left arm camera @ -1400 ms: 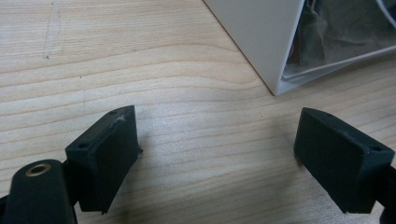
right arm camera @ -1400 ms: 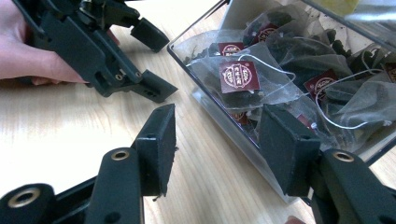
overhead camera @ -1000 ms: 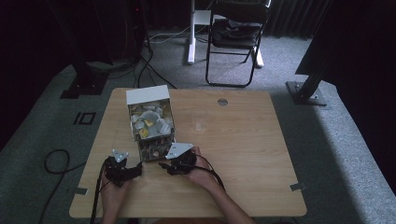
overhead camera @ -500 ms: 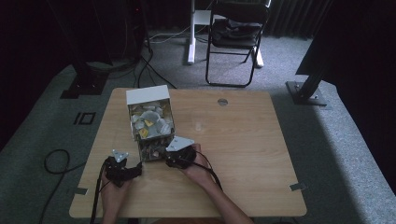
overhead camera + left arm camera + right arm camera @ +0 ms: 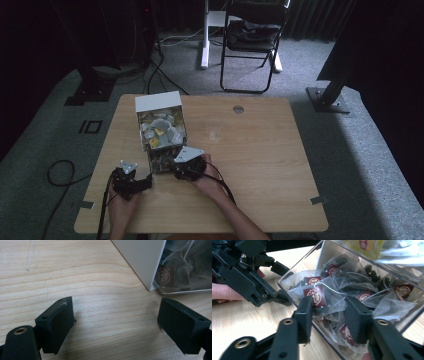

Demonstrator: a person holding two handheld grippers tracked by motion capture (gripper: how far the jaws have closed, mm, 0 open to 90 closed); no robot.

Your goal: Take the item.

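One tea bag is sitting between the right gripper's closing fingers at the box's clear near end; next, pinching and lifting. Left gripper is gaping, empty, over the worktop.

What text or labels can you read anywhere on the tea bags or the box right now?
Nothing is legible.
Dark red tags on the tea bags: round pale emblem with lettering, too blurred to read.
Brown tag behind the clear compartment: round emblem with small print, too small to read.
Yellow tag at the top: red mark, unreadable.
White box: no print visible.
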